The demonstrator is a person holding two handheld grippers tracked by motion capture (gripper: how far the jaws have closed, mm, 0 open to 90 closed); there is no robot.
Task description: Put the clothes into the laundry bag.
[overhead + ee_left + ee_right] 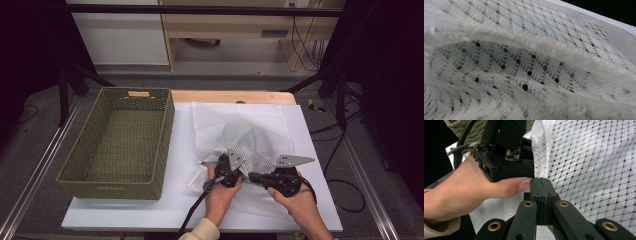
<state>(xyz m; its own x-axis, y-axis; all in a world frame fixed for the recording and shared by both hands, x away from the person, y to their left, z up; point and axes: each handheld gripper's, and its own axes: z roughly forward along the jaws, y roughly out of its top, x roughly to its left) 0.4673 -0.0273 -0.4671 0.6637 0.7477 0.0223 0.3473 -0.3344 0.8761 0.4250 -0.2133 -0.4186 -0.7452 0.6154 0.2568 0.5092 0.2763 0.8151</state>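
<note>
Thin, floppy mesh cloth [250, 137] right of basket [117, 140]: best pinched at hem. Left gripper [239, 176] buried in cloth, presumably closed; right gripper [541, 185] closed, nothing visibly held.

- White openwork mesh cloth [250, 137]: woven diamond pattern with rows of small dark holes, close up in the left gripper view [529, 72] and right gripper view [594, 165].
- Olive-green woven rectangular basket [120, 137]: fine regular weave, pale tan label on the far rim.
- White flat board [165, 200] on a light wooden table [225, 96].
- Black left gripper [227, 172] and black right gripper [255, 176]: grey plates on top, brass-coloured rivets on the jaws.
- Cream sleeve [202, 231].
</note>
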